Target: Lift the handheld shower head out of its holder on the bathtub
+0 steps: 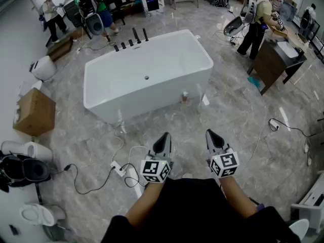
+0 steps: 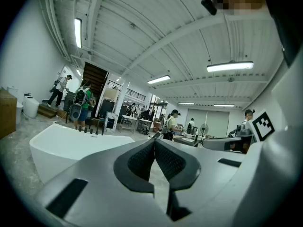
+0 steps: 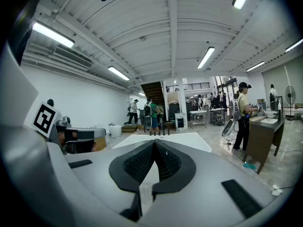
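- Jaws of the left gripper (image 1: 165, 135) are pressed together with nothing between them; its own view shows the ribbed pads (image 2: 142, 161) meeting at the tips.
- Jaws of the right gripper (image 1: 209, 132) are likewise clenched on nothing, with its pads (image 3: 166, 161) touching at the tips.
- Both grippers sit side by side on the near side of the bathtub (image 1: 162, 96), well apart from it and aimed toward it, each nearly level.
- Marker cubes sit behind the jaws, and the person's forearms run back from them, away from the bathtub.
- On the bathtub's far rim stands a row of black fittings (image 1: 123, 45). The handheld shower head (image 1: 145, 34) appears to be the tall stem at the row's right end, upright in its holder, though at this size it is hard to tell apart from the tall stem beside it.
- A white power strip (image 1: 118, 169) and its cables lie on the marble floor between the bathtub and the left gripper.
- A cardboard box (image 1: 34, 111) sits left of the bathtub.
- A dark wooden cabinet (image 1: 273, 61) stands right of the bathtub, with a person (image 1: 260, 20) at it.
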{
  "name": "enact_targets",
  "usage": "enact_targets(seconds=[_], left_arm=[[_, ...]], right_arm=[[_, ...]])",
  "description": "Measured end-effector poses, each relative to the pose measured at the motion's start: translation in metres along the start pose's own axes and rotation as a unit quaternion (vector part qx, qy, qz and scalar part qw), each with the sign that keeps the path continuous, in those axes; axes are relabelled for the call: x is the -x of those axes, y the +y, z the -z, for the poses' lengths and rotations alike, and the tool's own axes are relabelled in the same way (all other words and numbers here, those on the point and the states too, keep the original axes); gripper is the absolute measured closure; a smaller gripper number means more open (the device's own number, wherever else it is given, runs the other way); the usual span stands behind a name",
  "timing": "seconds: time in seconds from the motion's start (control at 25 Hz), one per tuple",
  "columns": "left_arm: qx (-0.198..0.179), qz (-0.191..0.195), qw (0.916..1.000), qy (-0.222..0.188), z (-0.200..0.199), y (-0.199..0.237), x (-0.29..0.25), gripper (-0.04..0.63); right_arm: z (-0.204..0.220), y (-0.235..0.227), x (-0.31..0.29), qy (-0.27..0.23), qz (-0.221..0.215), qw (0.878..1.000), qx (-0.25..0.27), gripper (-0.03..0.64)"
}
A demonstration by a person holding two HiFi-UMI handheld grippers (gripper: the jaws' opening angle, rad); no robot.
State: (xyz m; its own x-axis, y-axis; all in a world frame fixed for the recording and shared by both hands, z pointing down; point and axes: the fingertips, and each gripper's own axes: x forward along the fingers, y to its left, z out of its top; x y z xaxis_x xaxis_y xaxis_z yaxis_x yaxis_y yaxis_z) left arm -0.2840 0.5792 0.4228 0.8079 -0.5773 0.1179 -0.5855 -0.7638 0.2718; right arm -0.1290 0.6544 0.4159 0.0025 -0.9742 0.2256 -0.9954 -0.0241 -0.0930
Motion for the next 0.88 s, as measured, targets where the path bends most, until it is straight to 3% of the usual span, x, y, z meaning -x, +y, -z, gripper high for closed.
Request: enact_targets(seconds=[0.28, 0.88], left_arm=[[-0.038, -0.003, 0.9992, -0.014, -0.016, -0.010, -0.013, 0.591], [-0.043, 0.019, 0.9988, -0.009, -0.010, -0.013, -0.003, 0.591]], right_arm=[[-0.004, -0.019, 0.008, -0.004, 0.034, 0.999, 0.004, 0.618], [-0.001, -0.012, 0.009, -0.015, 0.025, 0.999, -0.014, 0.617]])
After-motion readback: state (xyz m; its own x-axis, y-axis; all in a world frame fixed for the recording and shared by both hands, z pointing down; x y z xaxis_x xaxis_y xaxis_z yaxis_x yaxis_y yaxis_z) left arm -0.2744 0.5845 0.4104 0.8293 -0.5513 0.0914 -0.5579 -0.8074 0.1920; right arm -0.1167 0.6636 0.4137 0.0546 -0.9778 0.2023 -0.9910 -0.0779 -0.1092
